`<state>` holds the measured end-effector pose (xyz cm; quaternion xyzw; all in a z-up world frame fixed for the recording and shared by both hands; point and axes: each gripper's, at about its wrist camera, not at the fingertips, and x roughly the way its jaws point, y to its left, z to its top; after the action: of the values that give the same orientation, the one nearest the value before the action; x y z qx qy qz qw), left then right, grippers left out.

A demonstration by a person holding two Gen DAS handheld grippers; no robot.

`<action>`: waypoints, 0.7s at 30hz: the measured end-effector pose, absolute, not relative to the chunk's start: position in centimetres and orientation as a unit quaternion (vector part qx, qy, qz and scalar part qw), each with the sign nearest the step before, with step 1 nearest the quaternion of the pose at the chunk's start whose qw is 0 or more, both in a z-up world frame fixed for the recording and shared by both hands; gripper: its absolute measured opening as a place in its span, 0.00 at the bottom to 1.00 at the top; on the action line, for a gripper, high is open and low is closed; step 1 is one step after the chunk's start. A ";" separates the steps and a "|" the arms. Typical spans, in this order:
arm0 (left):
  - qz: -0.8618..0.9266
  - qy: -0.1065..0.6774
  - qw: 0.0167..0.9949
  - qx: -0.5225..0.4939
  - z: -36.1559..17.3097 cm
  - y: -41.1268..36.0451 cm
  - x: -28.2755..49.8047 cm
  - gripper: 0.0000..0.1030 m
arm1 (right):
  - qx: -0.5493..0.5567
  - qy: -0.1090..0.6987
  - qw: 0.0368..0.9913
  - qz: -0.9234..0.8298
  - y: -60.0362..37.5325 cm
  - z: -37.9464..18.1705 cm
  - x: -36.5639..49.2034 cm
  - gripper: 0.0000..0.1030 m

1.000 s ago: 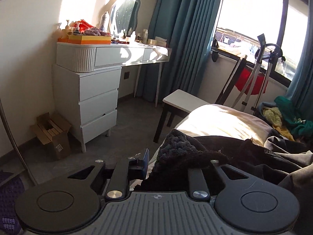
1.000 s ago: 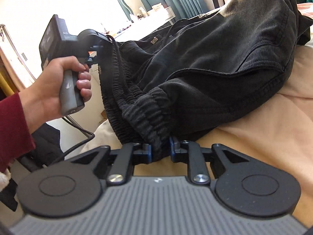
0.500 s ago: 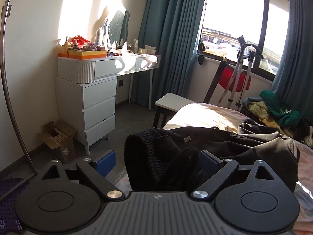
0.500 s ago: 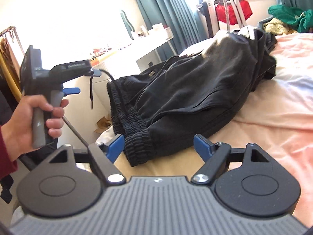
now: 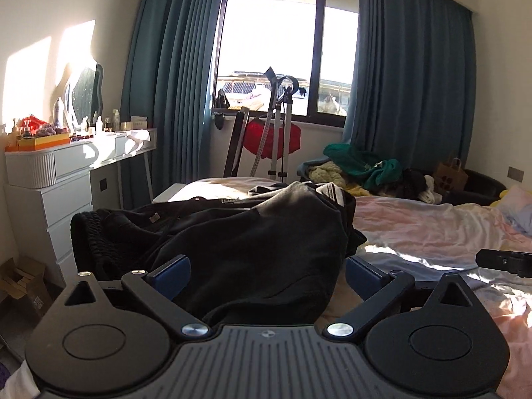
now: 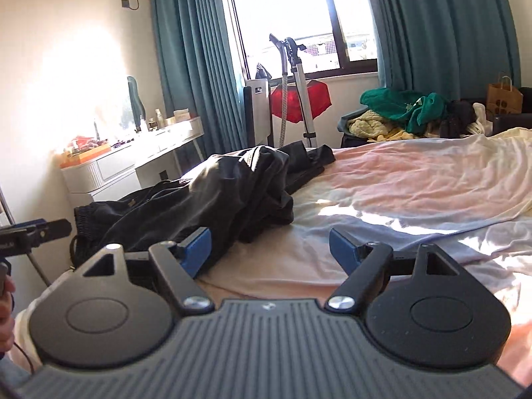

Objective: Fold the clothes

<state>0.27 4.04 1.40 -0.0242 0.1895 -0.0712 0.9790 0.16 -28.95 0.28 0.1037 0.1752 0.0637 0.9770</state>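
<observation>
Black trousers (image 5: 252, 232) with a ribbed elastic waistband (image 5: 89, 239) lie bunched on the near left part of the bed (image 5: 432, 226). My left gripper (image 5: 267, 274) is open, its blue pads spread wide; the dark cloth lies between and beyond them, untouched by the pads as far as I can see. In the right wrist view the same trousers (image 6: 212, 196) lie ahead to the left. My right gripper (image 6: 269, 249) is open over bare sheet (image 6: 399, 186), its left pad beside the cloth's edge. The other gripper's tip (image 6: 36, 231) shows at the far left.
A white dresser (image 5: 50, 179) with bottles and boxes stands left of the bed. Teal curtains (image 5: 409, 76) frame the window. A garment steamer (image 5: 279, 126) and a basket heaped with green and yellow clothes (image 5: 359, 166) are at the far bed end. A cardboard box (image 5: 23, 282) sits on the floor.
Both grippers let go of the waistband, opened wide and pulled back. The trousers dropped onto the bed in a heap. Both views swung up toward the window.
</observation>
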 end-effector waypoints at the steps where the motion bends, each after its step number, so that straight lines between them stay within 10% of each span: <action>1: -0.070 0.186 0.980 -0.024 1.1 3.8 0.2 0.96 | 0.111 0.176 0.976 0.061 -29.2 0.0 0.1 0.78; 21: -0.119 0.198 0.969 0.089 1.1 -2.8 8.5 1.00 | 0.227 0.178 0.956 -0.051 -33.3 -1.3 -0.8 0.78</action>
<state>8.54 -2.75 1.09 0.0891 0.1985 -0.1193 0.9687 -0.77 -33.34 -1.32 0.2271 0.1775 -0.0509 0.9562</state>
